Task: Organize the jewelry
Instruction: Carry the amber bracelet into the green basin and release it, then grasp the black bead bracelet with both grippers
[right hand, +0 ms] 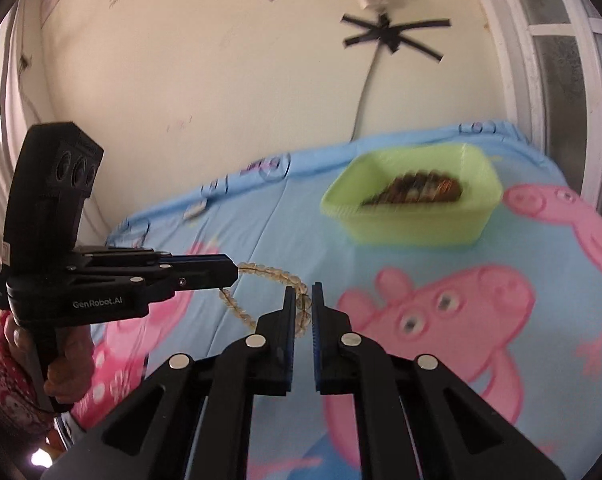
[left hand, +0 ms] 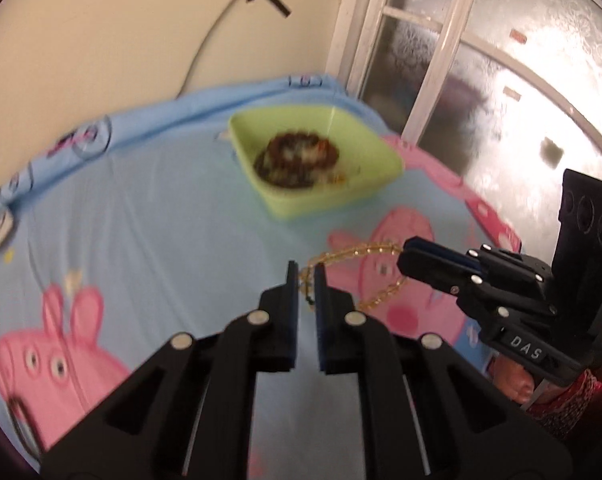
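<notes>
Above the blue cartoon-pig cloth [left hand: 149,216], a loop of amber glass beads [left hand: 365,249] hangs pinched between both closed grippers, left gripper [left hand: 305,276] and right gripper [right hand: 301,300]. To finish well, carry it level over the pale green plastic tray [right hand: 413,232], already holding dark bead strands, and free both ends together so nothing snags.

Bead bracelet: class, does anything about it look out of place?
Yes. The bead bracelet is outside the green tray, strung in the air between the left gripper and right gripper, both shut on it.
</notes>
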A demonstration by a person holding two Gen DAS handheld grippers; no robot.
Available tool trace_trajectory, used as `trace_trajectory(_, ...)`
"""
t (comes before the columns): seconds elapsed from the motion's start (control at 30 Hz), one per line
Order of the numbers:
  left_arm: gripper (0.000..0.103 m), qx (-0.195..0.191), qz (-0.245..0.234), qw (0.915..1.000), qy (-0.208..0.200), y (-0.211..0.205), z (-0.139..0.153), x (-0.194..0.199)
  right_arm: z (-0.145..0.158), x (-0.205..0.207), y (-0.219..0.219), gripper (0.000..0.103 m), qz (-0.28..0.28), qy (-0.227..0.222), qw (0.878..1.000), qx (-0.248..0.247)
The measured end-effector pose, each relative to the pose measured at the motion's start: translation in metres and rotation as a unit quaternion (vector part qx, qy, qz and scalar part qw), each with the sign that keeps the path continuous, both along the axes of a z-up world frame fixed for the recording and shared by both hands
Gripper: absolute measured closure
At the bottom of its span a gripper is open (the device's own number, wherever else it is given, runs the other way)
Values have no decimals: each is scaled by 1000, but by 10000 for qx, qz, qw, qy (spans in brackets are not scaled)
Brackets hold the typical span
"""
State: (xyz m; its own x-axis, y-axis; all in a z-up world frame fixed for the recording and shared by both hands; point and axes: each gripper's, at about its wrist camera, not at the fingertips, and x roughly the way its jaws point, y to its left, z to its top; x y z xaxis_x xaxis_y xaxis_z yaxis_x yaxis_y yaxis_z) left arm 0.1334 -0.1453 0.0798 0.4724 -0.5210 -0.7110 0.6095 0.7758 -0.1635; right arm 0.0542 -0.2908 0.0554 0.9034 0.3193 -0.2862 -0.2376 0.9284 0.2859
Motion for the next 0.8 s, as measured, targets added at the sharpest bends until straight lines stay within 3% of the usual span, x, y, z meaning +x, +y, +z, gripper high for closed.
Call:
trace_trajectory(0.3, 96, -171, 15, 9998, 86, -62, 14, 79, 34, 46, -50, 103, -576, -353, 9977, -32)
trace_trajectory(0.53, 93, -260, 16, 9994, 223, -100, -6, 113, 24, 85, -84, 103, -1000, -266, 9946, -115)
trace_trajectory(0.6, 81, -224, 108, 9983, 528, -101, -16, 117, 16, 93, -91, 103, -1119, -206, 9935, -40)
trace_trajectory(0.7, 81, -371, 218, 9978, 495, -84, -13, 110, 12, 83, -103, 103, -1113, -325, 9926, 373)
trace_trajectory(0.8, 81, -680, 382, 9963, 362, -54, 1, 96, 21, 70, -104, 103, -1190, -557, 9902, 463)
